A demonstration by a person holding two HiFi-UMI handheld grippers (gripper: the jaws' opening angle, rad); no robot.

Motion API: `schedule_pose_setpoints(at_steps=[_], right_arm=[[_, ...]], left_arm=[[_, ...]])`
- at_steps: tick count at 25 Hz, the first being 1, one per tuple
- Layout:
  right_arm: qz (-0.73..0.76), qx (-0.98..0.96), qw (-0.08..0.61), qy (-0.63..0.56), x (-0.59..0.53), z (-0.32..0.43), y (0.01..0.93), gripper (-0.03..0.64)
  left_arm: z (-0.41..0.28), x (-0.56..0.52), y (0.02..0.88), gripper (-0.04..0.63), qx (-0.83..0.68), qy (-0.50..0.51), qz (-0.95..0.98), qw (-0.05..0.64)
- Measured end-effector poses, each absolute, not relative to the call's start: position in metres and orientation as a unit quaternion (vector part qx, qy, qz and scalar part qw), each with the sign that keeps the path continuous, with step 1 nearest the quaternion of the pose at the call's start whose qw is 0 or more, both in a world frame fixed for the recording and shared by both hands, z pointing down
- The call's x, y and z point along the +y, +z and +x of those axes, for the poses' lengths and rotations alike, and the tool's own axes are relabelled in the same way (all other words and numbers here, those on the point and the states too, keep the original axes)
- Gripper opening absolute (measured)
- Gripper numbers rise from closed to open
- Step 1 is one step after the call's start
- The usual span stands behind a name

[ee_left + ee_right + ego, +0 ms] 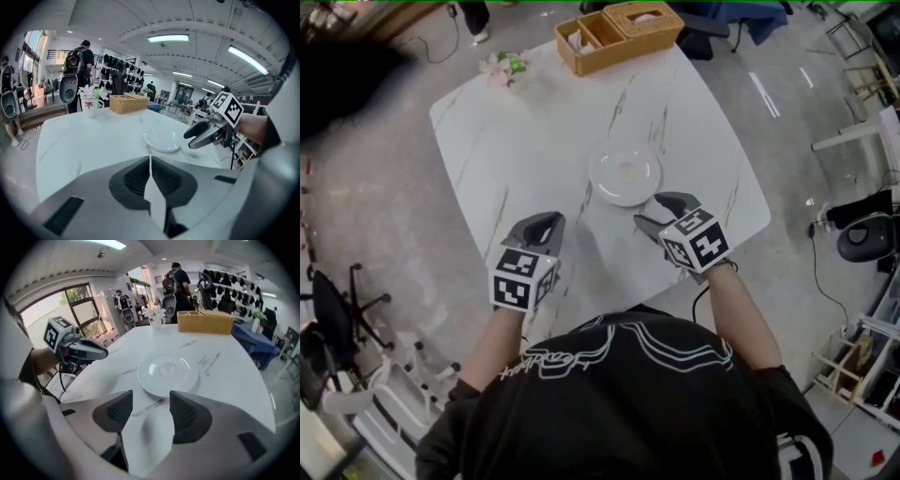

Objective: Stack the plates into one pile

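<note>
White plate (625,174) sits flat mid table (516,141), just ahead of right gripper (660,213), jaws wide w/ nothing between, left gripper (546,221) pinched closed & empty; plate prob. glazed ceramic, so stiff, slick, chippable, moderate wt; best pinch near rim & lift level.
</note>
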State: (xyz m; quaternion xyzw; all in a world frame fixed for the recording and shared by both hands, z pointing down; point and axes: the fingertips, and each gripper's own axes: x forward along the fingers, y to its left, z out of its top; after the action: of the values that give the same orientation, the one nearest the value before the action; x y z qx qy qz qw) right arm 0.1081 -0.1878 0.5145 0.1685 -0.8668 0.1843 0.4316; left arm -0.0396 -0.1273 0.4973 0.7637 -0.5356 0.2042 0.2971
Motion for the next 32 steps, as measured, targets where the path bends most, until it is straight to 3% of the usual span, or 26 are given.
schedule_pose_setpoints(at_steps=[6, 12, 19, 32], right_arm=[[0.155, -0.906, 0.367, 0.141, -0.162, 0.091, 0.467, 0.252], [0.166, -0.943, 0.254, 0.137, -0.115, 0.086, 0.397, 0.104], [0.146, -0.972, 0.131, 0.130, -0.042, 0.081, 0.328, 0.041], [0.133, -0.986, 0.074, 0.073, 0.026, 0.079, 0.261, 0.026]], left_arm=[[-0.026, -0.104, 0.464, 0.032, -0.525, 0.164, 0.780, 0.298], [-0.008, -0.067, 0.413, 0.032, -0.513, 0.129, 0.801, 0.280], [-0.002, -0.004, 0.354, 0.032, -0.503, 0.091, 0.824, 0.244], [0.004, 0.051, 0.278, 0.032, -0.494, 0.050, 0.850, 0.178]])
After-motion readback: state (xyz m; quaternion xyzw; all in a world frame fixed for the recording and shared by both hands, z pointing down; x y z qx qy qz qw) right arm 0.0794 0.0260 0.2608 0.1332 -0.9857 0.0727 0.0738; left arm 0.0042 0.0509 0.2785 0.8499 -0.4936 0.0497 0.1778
